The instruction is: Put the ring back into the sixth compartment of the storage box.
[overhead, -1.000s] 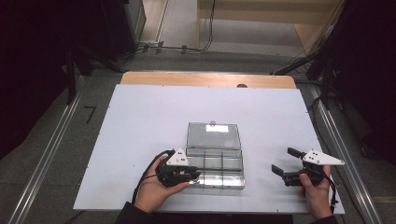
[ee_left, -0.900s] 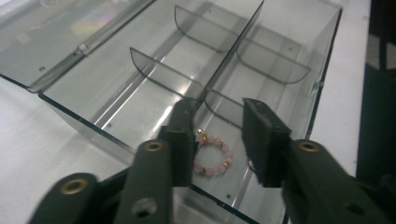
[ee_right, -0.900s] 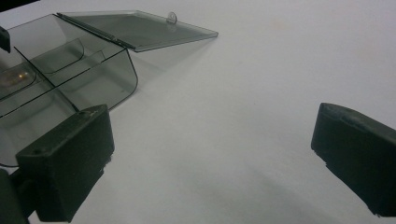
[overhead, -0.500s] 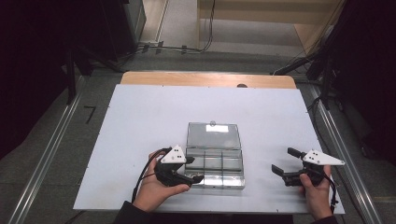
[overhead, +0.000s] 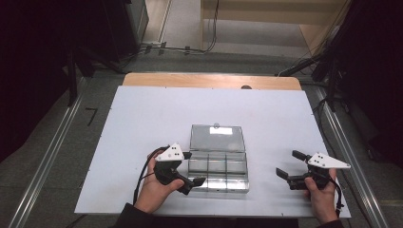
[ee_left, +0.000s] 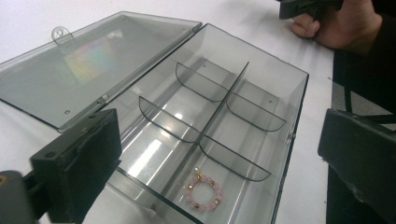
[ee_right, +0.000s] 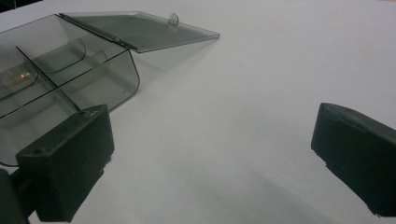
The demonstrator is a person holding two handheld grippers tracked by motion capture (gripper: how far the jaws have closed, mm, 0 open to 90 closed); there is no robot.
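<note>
Beads on a small pink bracelet (ee_left: 204,192) lie in a loop on the floor of the clear organizer box (overhead: 236,186), in the compartment at the box's near left corner, the one closest to the person's left hand. The box sits open on the white tabletop (overhead: 142,118), its smoky lid (overhead: 217,137) folded flat on the table behind it, away from the person, with a little hang tab on the lid's far edge. Curved dividers and one long centre wall split the box into six bins; the other five look bare from the left gripper view. The left gripper (overhead: 191,167) hovers at the box's left front corner, pointing in over the near bins. Its jaws have just been opening and now stand wide apart, with nothing gripped between them; the bracelet lies loose in its bin below and between the two black pads (ee_left: 81,163), touching neither. The right gripper (overhead: 287,164) is held well off to the right of the box, over bare table, aimed back toward the box's right wall. Its jaws are spread wide too and have hold of nothing. Both of the person's hands (overhead: 154,189) sit low near the table's front edge, on either side of the box, dark sleeves just showing.
</note>
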